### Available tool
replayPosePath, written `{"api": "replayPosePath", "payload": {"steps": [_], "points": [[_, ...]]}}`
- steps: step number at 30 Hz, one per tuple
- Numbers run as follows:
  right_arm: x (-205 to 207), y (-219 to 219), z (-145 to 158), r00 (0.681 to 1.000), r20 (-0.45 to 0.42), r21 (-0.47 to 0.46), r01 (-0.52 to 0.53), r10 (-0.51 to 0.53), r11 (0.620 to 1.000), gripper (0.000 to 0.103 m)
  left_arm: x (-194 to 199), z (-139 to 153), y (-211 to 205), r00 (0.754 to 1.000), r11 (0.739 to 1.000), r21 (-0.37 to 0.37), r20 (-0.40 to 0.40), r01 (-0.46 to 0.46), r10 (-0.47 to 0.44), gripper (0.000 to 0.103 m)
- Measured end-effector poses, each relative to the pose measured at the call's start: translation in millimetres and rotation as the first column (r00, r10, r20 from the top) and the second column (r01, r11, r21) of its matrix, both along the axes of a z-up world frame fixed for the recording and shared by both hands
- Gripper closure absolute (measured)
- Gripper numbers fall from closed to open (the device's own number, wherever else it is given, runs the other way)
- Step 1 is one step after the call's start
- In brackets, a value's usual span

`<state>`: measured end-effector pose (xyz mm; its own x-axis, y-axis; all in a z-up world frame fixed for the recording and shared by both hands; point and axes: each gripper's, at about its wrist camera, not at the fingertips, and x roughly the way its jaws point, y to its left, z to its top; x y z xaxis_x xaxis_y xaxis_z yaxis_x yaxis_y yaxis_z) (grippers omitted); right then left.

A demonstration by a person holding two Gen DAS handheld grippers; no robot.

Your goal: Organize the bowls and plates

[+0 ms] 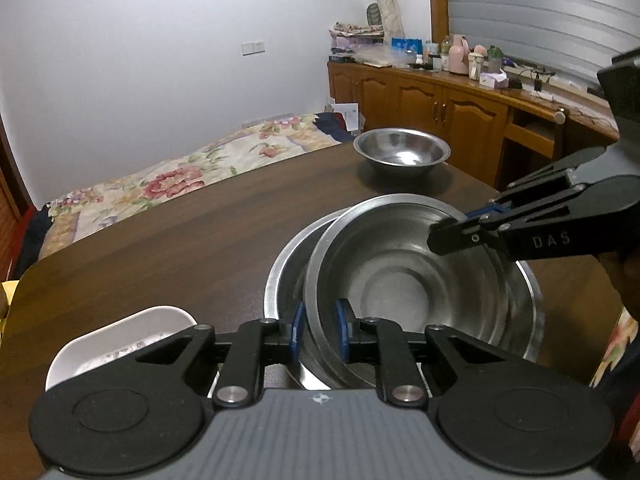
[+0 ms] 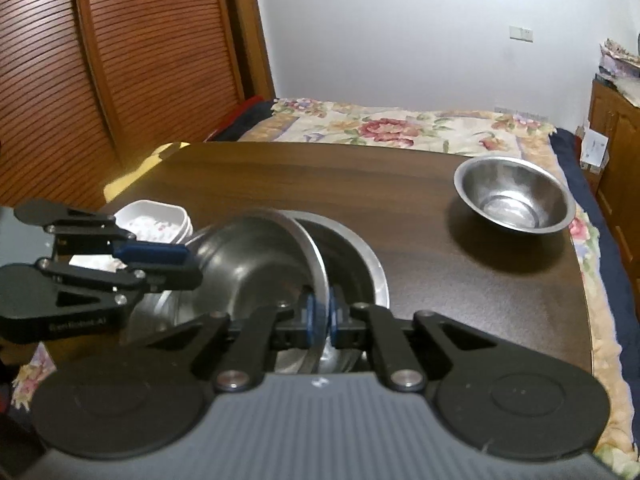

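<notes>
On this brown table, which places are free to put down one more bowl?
Bare wood lies between the nested steel bowls and the far table edge by the bed, and between them and the lone steel bowl. Crowded: the near side, with both grippers and the white dishes.

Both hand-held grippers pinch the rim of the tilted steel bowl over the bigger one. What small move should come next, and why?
Probably lower and level it. The tilted inner stainless steel bowl sits askew inside the larger stainless steel bowl, its rim pinched by the left hand-held gripper and the right hand-held gripper on opposite sides. Easing both down evenly should nest it flat before release.
</notes>
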<state>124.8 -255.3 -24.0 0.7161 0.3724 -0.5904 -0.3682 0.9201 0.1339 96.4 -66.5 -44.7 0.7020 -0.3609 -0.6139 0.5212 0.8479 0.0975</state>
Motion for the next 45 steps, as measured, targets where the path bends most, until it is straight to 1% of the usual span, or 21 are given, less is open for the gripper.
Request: {"api": "replayPosePath", "payload": {"steps": [7,9,11,15,19,22,24,27,34,41,43,45], "points": [[5.4,2.2,-5.8,1.000,0.010,-0.044,0.006,-0.005,0.999,0.092,4.3,-7.4,-0.6,1.000,1.000,0.000,-0.007,-0.005,0.005,0.085],[5.7,4.9,-5.9,1.000,0.027,-0.067,-0.002,0.004,0.998,0.092,3.5,-8.9,-2.2,1.000,1.000,0.011,0.007,-0.008,0.008,0.085],[6.6,4.7,-5.5,1.000,0.027,-0.067,-0.004,0.006,0.998,0.092,2.4,-9.6,-3.5,1.000,1.000,0.016,0.013,-0.011,0.011,0.085],[5.5,8.5,-6.1,0.999,0.048,-0.095,-0.014,0.019,0.995,0.092,3.9,-9.5,-2.4,1.000,1.000,0.012,0.015,-0.018,0.017,0.085],[4.6,8.8,-6.9,0.998,0.058,-0.096,-0.013,0.019,0.995,0.091,4.4,-9.4,-1.9,1.000,1.000,0.010,0.015,-0.019,0.019,0.085],[5.3,6.4,-6.4,0.998,0.062,-0.075,-0.005,0.010,0.997,0.091,5.2,-9.7,-0.9,1.000,1.000,0.007,0.009,-0.017,0.017,0.085],[5.2,2.8,-3.9,0.997,0.075,-0.044,0.004,0.000,0.999,0.089,6.6,-9.8,0.6,1.000,1.000,0.003,0.002,-0.015,0.015,0.085],[7.0,-1.4,0.6,0.996,0.086,-0.002,0.007,-0.007,1.000,0.088,8.8,-10.3,1.1,1.000,1.000,-0.001,-0.012,-0.018,0.018,0.084],[5.8,-3.3,7.4,0.994,0.110,0.014,0.010,-0.012,1.000,0.088,11.7,-6.3,2.3,0.999,0.999,-0.027,-0.024,-0.027,0.026,0.084],[3.8,-16.2,18.8,0.988,0.144,0.058,0.045,-0.052,0.997,0.088,14.2,12.1,4.7,0.999,0.998,-0.049,0.017,-0.035,0.036,0.084],[4.0,-21.2,22.1,0.985,0.156,0.062,0.060,-0.069,0.996,0.088,17.8,17.8,3.5,0.999,0.998,-0.055,0.025,-0.037,0.038,0.079],[4.4,-27.2,25.3,0.982,0.167,0.065,0.077,-0.087,0.995,0.088,21.7,22.5,1.6,0.999,0.998,-0.059,0.034,-0.036,0.038,0.070]]}}
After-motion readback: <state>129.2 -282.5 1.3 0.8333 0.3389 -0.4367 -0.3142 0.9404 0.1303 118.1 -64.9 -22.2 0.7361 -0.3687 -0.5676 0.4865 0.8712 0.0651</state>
